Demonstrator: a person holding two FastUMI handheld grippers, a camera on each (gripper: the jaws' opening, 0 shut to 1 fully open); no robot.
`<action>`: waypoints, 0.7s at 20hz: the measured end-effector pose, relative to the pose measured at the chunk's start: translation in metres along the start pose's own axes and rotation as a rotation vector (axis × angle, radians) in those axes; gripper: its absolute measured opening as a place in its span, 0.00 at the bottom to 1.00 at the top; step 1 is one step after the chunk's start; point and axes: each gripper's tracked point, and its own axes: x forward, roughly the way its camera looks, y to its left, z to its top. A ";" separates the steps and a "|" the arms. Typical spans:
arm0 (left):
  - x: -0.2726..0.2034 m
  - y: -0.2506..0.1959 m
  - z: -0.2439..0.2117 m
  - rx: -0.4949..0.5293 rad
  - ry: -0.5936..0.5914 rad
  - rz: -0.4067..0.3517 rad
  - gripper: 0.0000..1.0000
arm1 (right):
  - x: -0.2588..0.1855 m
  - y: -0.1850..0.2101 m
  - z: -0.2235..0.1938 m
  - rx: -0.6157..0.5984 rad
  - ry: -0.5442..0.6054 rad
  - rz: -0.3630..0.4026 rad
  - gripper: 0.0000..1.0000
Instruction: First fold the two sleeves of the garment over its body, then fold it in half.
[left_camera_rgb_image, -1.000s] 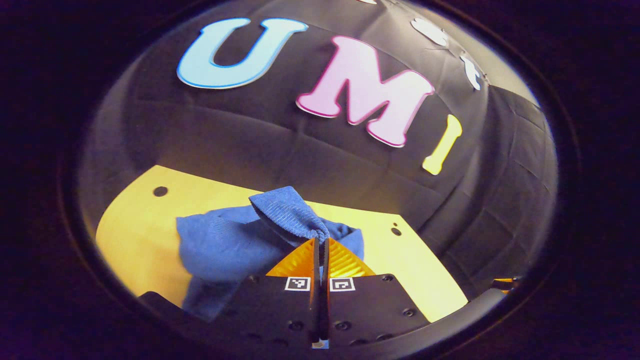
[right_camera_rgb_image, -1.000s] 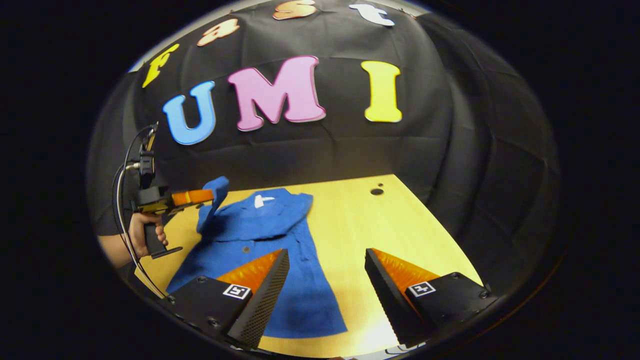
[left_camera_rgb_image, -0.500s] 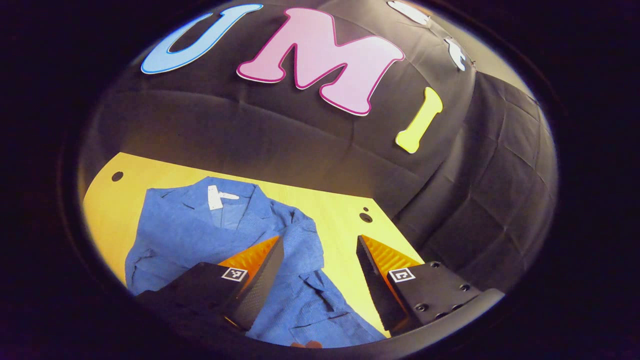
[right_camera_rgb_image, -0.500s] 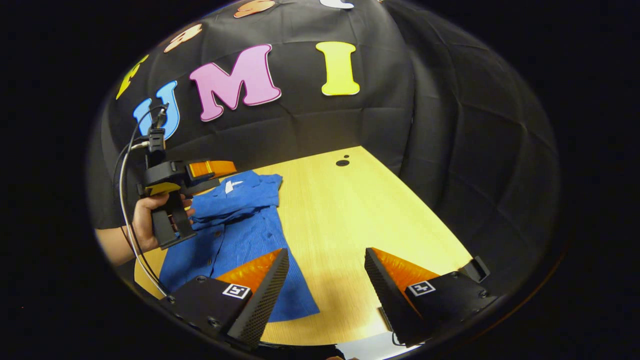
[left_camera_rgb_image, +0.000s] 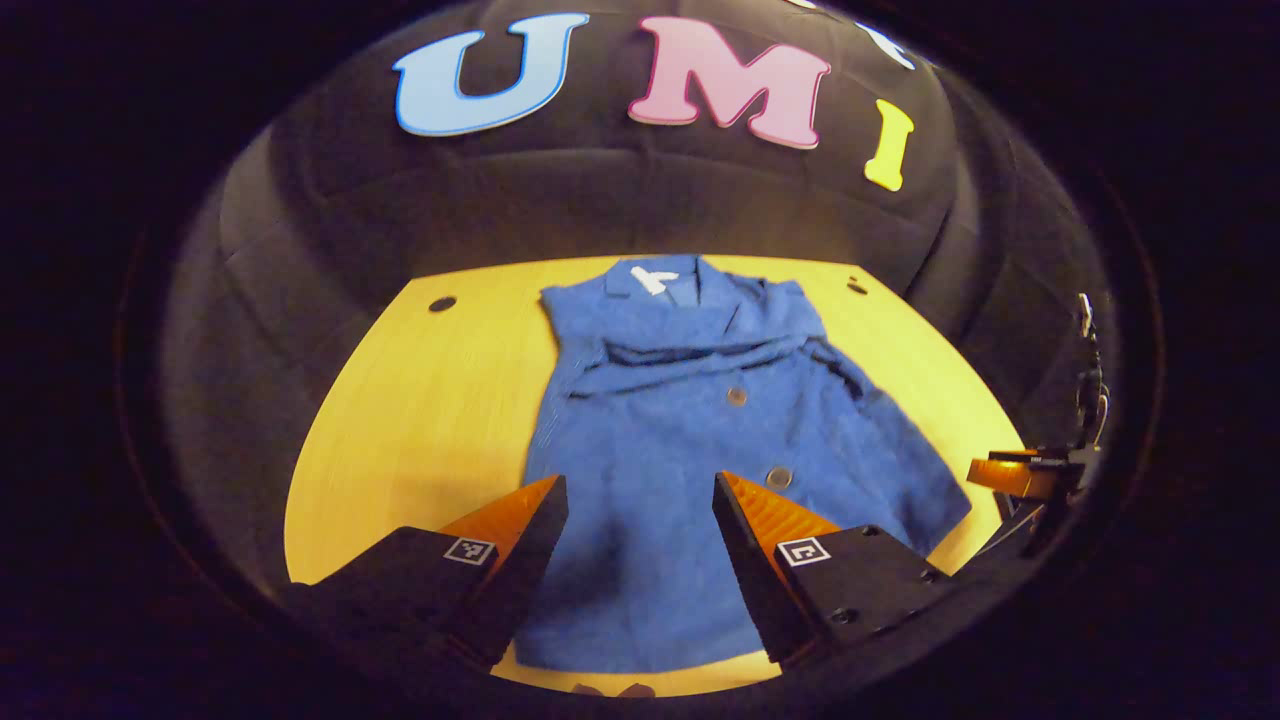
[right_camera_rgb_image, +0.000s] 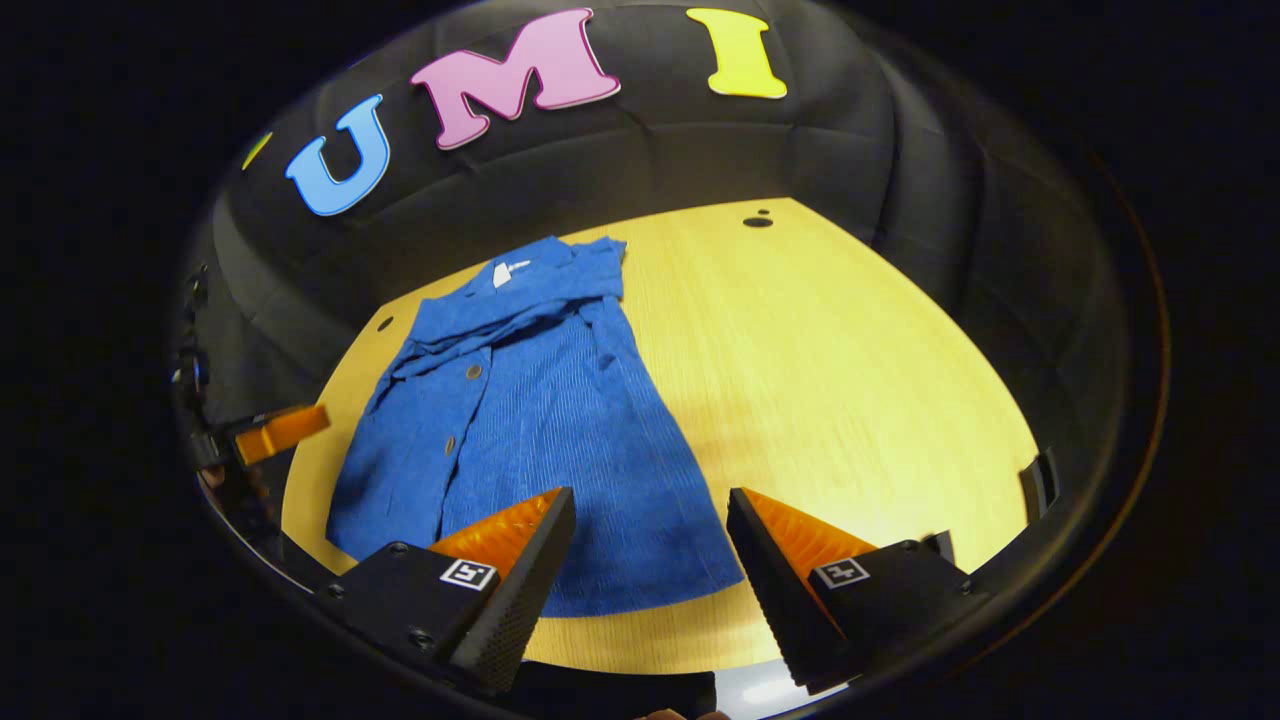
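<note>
A blue button-up shirt (left_camera_rgb_image: 680, 440) lies flat on the yellow table (left_camera_rgb_image: 420, 400), collar at the far end. Both sleeves lie folded across its chest. My left gripper (left_camera_rgb_image: 640, 505) hovers open over the shirt's near hem, nothing between its fingers. In the right gripper view the shirt (right_camera_rgb_image: 540, 420) runs from the far left towards me, and my right gripper (right_camera_rgb_image: 650, 515) stands open above its near right corner. The left gripper (right_camera_rgb_image: 280, 432) shows at the table's left edge, and the right gripper (left_camera_rgb_image: 1010, 475) shows at the right edge of the left gripper view.
Bare table (right_camera_rgb_image: 850, 380) stretches to the right of the shirt. Small round holes (left_camera_rgb_image: 442, 303) (right_camera_rgb_image: 757, 221) mark the far corners of the tabletop. A dark clip (right_camera_rgb_image: 1040, 470) sits on the right table edge. Black cloth walls close in the back and sides.
The left gripper let go of the sleeve, opened and drew back to the near hem. The sleeve now lies across the chest. The right gripper pulled back and tilted down over the hem.
</note>
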 end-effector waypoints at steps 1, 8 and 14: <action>-0.001 0.011 -0.023 -0.019 0.050 0.018 0.85 | 0.003 -0.006 -0.004 -0.008 0.011 -0.021 0.99; 0.016 0.010 -0.101 -0.096 0.250 0.041 0.85 | 0.023 -0.023 -0.043 0.026 0.153 -0.103 0.99; 0.015 0.008 -0.095 -0.046 0.245 0.046 0.64 | 0.034 -0.006 -0.041 -0.106 0.188 -0.107 0.79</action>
